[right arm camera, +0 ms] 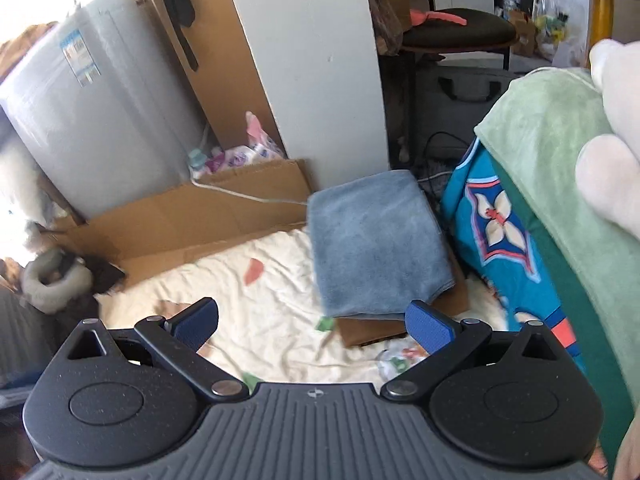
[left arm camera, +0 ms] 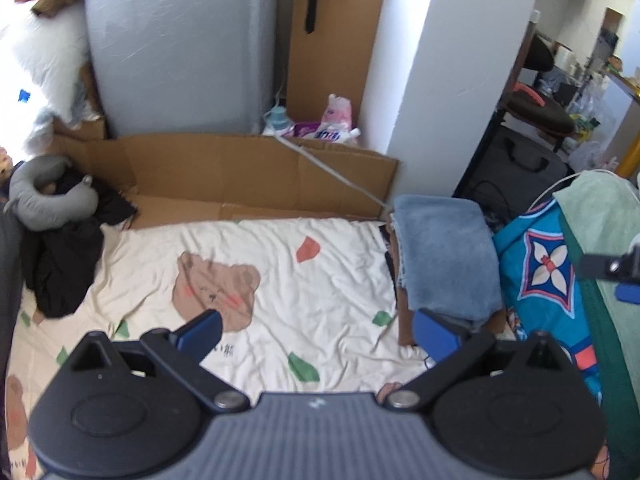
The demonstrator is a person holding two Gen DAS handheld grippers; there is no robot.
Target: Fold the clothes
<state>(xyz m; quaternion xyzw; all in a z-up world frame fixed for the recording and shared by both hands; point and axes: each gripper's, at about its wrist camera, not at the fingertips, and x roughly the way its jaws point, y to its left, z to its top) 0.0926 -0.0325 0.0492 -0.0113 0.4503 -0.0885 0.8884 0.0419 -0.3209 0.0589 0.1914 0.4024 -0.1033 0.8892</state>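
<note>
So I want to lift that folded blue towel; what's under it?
The folded blue towel lies on a brown cardboard piece, atop the bear-print sheet. Something dark shows at its left edge; the rest is covered.

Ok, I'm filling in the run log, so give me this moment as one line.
left gripper: open, empty | right gripper: open, empty | blue towel: folded, on cardboard box | bear sheet: bare

Green towel (right arm camera: 560,152) cut off at right (blurred glove (right arm camera: 612,176) overlapping).
</note>
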